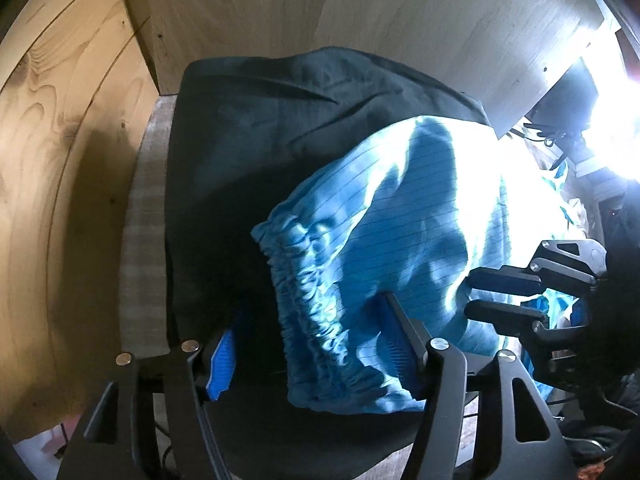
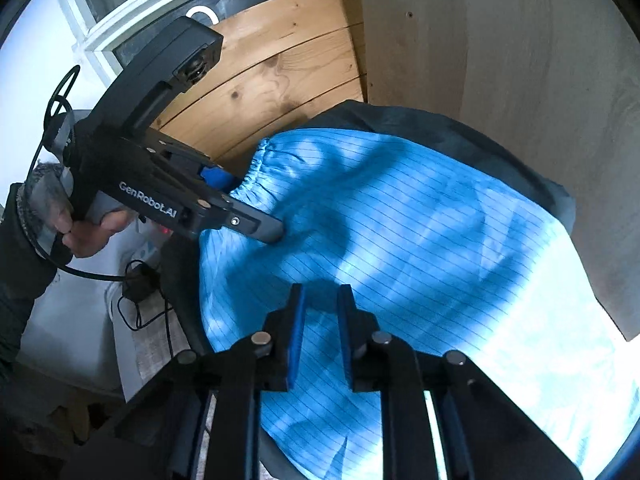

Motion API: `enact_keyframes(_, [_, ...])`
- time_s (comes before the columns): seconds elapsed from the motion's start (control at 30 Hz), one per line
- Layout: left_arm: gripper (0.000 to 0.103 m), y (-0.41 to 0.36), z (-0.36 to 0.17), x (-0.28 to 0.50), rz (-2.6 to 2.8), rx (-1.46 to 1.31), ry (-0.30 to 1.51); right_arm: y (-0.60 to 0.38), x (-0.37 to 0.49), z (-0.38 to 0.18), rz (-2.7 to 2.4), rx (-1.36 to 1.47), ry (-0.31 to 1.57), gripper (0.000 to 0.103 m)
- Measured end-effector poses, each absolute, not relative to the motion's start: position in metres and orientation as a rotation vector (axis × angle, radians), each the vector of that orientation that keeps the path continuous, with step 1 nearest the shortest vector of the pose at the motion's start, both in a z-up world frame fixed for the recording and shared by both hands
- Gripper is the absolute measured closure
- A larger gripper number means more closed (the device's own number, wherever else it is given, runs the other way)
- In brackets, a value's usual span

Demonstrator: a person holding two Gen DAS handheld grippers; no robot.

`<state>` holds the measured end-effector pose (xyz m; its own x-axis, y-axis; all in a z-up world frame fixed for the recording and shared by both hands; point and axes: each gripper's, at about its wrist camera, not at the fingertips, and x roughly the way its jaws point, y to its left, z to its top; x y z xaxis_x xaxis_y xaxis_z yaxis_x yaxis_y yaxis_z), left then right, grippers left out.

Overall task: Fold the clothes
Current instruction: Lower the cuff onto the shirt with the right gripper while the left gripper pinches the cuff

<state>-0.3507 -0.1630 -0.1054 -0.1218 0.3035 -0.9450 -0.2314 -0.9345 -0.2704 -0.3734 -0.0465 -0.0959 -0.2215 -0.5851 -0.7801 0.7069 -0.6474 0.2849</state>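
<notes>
Two claws over a blue striped garment spread on a dark cloth.

The left claw [image 1: 308, 344] stands apart, its fingers on either side of the gathered elastic edge [image 1: 304, 300] of the blue garment [image 1: 400, 208], not pressing it. The right claw [image 2: 320, 336] has a narrow gap between its blue pads [image 2: 297, 336]; it is just above the garment, with no fold visibly pinched. The garment lies on a dark cloth [image 1: 248, 128] on the table [image 1: 146, 208], beside wooden boards [image 1: 60, 120]. A person's hand [image 2: 86, 228] holds the left claw's grip.
</notes>
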Motion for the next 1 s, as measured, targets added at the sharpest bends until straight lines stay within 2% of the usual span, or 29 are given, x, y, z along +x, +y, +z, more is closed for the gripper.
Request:
enact_keyframes(0.1, [0.060,-0.160,-0.103,-0.348,2.126,-1.785,-0.061,-0.048,-0.372,-0.100,-1.952,1.180,0.160,0.087])
enact_keyframes(0.27, [0.092,-0.159,-0.089,-0.340,2.162,-1.701,-0.042,-0.048,-0.372,-0.100,-1.954,1.183,0.161,0.087])
enact_keyframes(0.77, [0.095,-0.158,-0.046,-0.326,2.275,-1.485,-0.087,-0.034,-0.370,-0.087,-1.981,1.169,0.094,0.087])
enact_keyframes(0.9, [0.095,-0.157,-0.028,-0.325,2.294,-1.434,-0.104,0.019,-0.355,-0.052,-2.073,1.098,0.017,0.087])
enact_keyframes(1.0, [0.095,-0.154,-0.018,-0.326,2.303,-1.403,-0.116,0.095,-0.331,-0.028,-2.214,1.066,-0.024,0.087])
